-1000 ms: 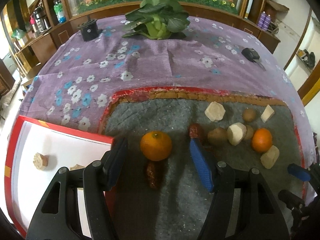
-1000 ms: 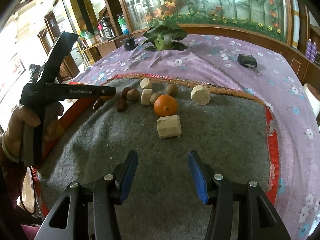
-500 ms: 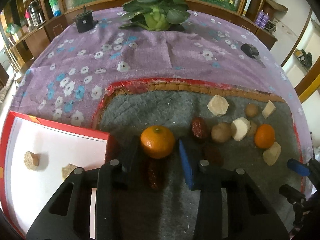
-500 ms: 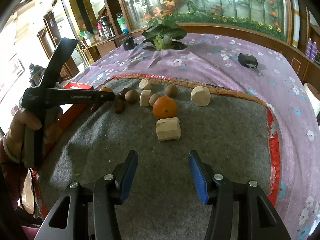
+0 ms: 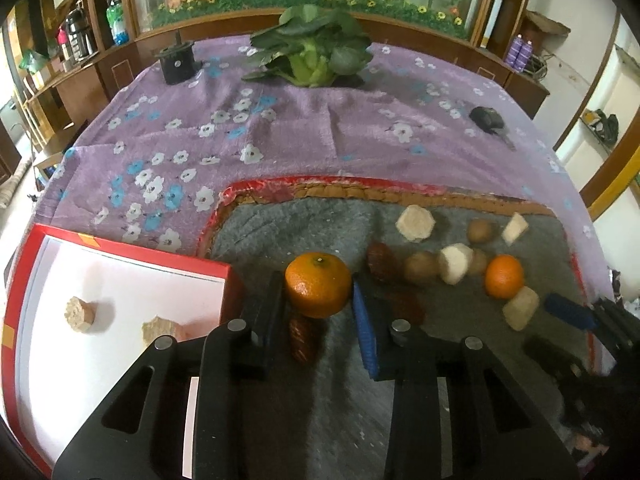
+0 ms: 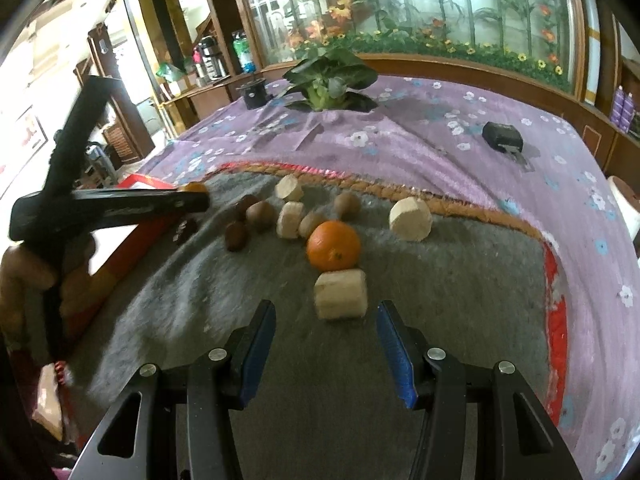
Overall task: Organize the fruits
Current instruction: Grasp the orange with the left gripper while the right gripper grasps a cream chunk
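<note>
The left tool (image 5: 319, 304) is closing on the near orange (image 5: 318, 285), centre frame, pads touching both sides; the red box (image 5: 120, 280) lies lower left. The right tool (image 6: 326, 344) stands spread, empty.

- The left gripper (image 5: 318, 308), wide apart a second ago, is closing its jaws around the near orange (image 5: 318, 284), which now sits between them.
- That orange now hides more of the dark date (image 5: 303, 338) lying just near of it.
</note>
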Motion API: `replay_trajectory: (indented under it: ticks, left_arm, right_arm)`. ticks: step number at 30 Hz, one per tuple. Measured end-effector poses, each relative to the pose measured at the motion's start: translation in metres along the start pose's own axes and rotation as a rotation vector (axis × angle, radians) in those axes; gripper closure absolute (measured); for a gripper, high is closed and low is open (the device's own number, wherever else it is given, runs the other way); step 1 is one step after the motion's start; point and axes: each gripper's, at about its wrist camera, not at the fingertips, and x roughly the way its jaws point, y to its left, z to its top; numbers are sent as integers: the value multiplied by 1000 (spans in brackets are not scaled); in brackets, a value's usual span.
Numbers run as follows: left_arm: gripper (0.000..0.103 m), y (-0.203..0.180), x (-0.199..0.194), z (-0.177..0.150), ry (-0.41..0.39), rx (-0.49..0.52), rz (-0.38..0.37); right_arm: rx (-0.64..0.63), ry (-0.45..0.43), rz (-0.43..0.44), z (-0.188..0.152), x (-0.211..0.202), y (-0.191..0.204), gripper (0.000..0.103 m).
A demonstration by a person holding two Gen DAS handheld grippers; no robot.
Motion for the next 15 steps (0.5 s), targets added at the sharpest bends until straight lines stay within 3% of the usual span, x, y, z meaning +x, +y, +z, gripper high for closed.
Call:
replay_trajectory:
  ticks: [12,15]
  left_arm:
    - [71,-5,-32,-4,-53,15,-21]
    - [71,-5,-35,-4,-58,14,-19]
  right_arm:
    - [33,-38,-119,11,-16,-27,52]
    - [57,7,-123,11,-7,-35,52]
